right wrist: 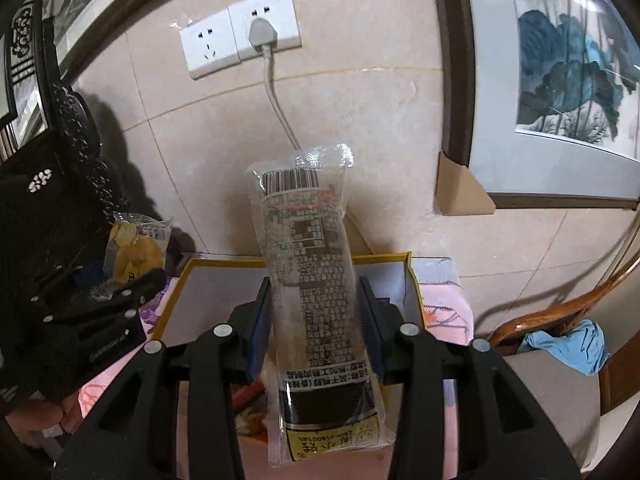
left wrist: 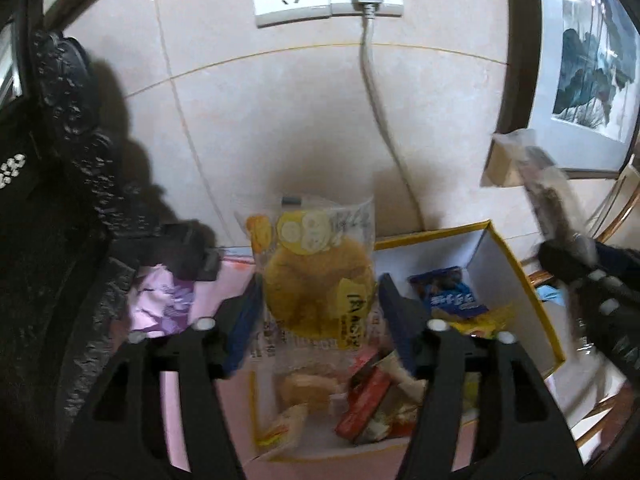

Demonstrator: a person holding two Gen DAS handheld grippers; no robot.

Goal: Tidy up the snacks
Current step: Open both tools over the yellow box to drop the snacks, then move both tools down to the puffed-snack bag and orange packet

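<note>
My left gripper [left wrist: 318, 300] is shut on a clear packet with a yellow round cake [left wrist: 316, 276] and holds it upright above a yellow-edged cardboard box [left wrist: 532, 292] that holds several snacks. My right gripper [right wrist: 316, 316] is shut on a long clear packet with a dark label [right wrist: 320, 304], held upright above the same box [right wrist: 200, 268]. The right gripper with its packet shows blurred at the right of the left wrist view [left wrist: 560, 216]. The left gripper with the cake packet shows at the left of the right wrist view [right wrist: 132, 252].
The box stands on a pink cloth [left wrist: 192, 396] against a tiled wall with a socket and a grey plugged cable [left wrist: 372, 92]. A purple packet [left wrist: 164, 300] lies left of the box. Black carved furniture [left wrist: 60, 200] is at left, a wooden chair with blue cloth [right wrist: 568, 344] at right.
</note>
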